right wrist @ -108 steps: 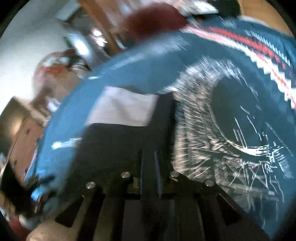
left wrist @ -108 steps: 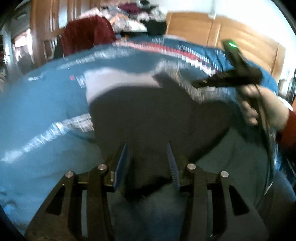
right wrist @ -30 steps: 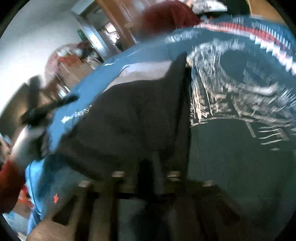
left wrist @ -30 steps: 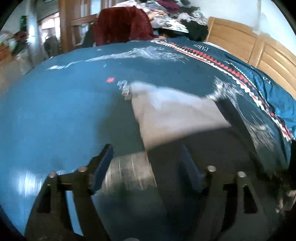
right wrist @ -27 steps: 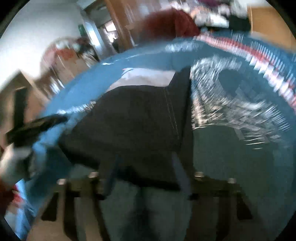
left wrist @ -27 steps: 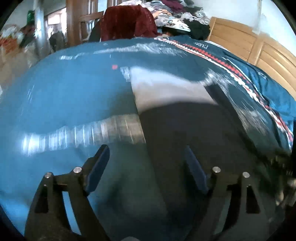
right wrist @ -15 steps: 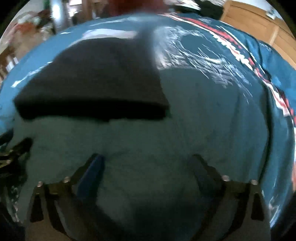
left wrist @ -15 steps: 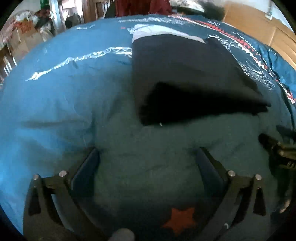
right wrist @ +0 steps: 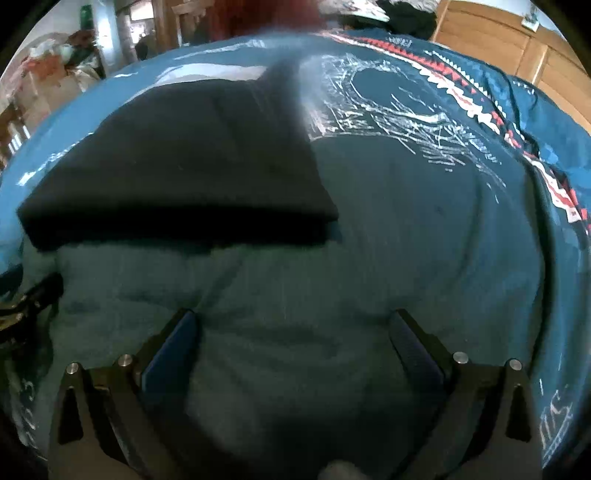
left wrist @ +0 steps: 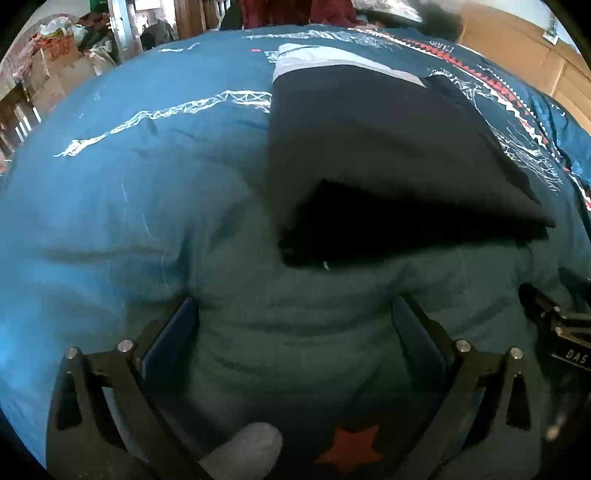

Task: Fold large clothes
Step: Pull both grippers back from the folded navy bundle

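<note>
A folded dark garment [left wrist: 388, 155] lies flat on a bed covered by a teal bedspread [left wrist: 129, 192], with a pale grey band [left wrist: 332, 61] of the same garment showing at its far edge. In the right wrist view the garment [right wrist: 177, 162] sits ahead and to the left, its near fold a thick dark edge resting on the cover.

The left claw [left wrist: 295, 325] stands wide open, its blue-padded fingers [left wrist: 173, 332] spread well apart over the bedspread and holding nothing; it is near the garment's front edge but apart from it. The right claw [right wrist: 291, 339] is likewise spread wide and empty, short of the garment. In the left view the right claw's black body [left wrist: 561, 332] shows at the right edge, bearing white letters that read "DAS" with the rest cut off.

The bedspread carries white line drawings [right wrist: 399, 107], a red-and-white zigzag border [right wrist: 480, 103] and a red star [left wrist: 351, 448] near the left claw. Small white lettering sits along the border, too blurred to read. A wooden headboard [right wrist: 498, 40] rises beyond the bed, a dark red cloth [left wrist: 288, 11] hangs over something at the far side, and cluttered boxes [left wrist: 55, 70] stand to the left.
</note>
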Demonstrator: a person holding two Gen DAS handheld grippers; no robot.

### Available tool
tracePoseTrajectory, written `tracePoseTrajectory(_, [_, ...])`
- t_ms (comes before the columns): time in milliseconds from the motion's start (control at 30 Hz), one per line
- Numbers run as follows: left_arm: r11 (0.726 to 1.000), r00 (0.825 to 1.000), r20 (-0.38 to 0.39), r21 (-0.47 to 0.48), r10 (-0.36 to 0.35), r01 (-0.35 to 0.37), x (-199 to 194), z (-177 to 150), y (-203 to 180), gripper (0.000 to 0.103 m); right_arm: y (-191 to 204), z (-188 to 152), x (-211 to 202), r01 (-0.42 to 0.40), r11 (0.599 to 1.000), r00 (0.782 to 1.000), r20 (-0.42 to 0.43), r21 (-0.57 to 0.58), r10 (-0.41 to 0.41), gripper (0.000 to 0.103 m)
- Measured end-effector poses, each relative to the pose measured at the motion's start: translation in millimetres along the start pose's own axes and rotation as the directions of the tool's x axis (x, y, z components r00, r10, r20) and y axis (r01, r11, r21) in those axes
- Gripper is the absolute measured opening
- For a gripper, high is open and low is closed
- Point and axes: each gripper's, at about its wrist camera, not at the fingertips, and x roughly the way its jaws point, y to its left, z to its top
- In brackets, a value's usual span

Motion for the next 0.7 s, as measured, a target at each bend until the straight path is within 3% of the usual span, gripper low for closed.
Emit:
tracePoseTrajectory(233, [0.999,0.998,0.054,0.031,0.036,-0.038,1.3,-6.2,-5.1,0.103,-5.2,3.9,9.3,-0.039,0.999,0.999,0.007,0.018,0.039,0.103])
tracePoseTrajectory(700, [0.999,0.997,0.065,0.028,0.030,-0.032,-1.5,-8.7,-2.2,0.103,-6.7,-1.2,6.3,-0.048,0.999,0.998,0.042,0.025,0.047,0.103])
